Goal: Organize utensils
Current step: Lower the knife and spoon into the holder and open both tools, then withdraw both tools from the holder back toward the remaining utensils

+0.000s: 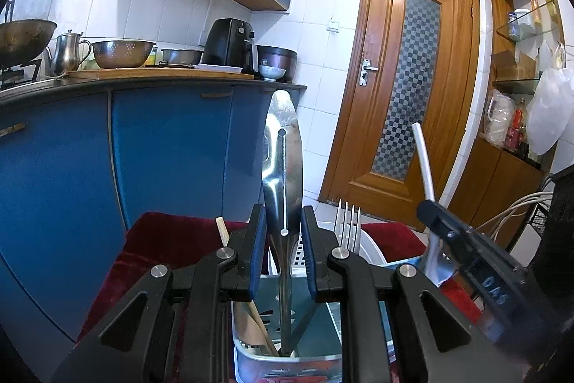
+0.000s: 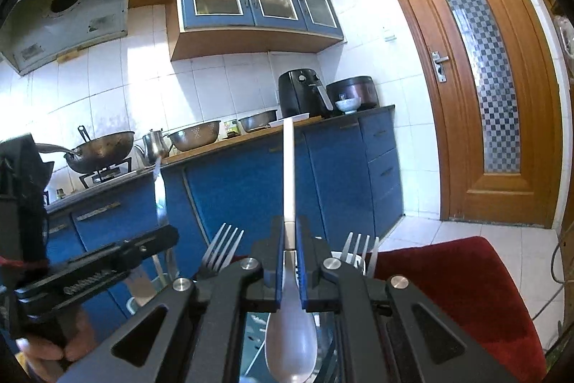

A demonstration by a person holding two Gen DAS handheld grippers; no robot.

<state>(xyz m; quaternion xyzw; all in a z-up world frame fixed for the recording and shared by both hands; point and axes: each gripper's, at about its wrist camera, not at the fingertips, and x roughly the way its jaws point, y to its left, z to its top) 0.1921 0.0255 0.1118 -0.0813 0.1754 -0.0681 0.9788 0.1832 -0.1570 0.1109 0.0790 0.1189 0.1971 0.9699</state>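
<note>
My left gripper [image 1: 283,221] is shut on a flat steel utensil [image 1: 283,149] that stands upright, slotted handle end up. Its lower end reaches into a pale utensil caddy [image 1: 287,365], beside a wooden utensil [image 1: 258,322]. In the right wrist view, my right gripper [image 2: 290,232] is shut on the neck of a white plastic spoon [image 2: 288,167], handle up and bowl toward the camera. In the left wrist view the right gripper [image 1: 434,214] is at the right with the white spoon [image 1: 423,160]. The left gripper [image 2: 107,261] shows at the left of the right wrist view.
Fork tines [image 1: 348,225] stick up from a white holder behind the caddy, and forks [image 2: 220,246] flank my right jaws. Red cloth [image 2: 466,293] covers the surface underneath. Blue cabinets [image 1: 161,149] and a counter with pots stand behind, a wooden door [image 1: 401,78] to the right.
</note>
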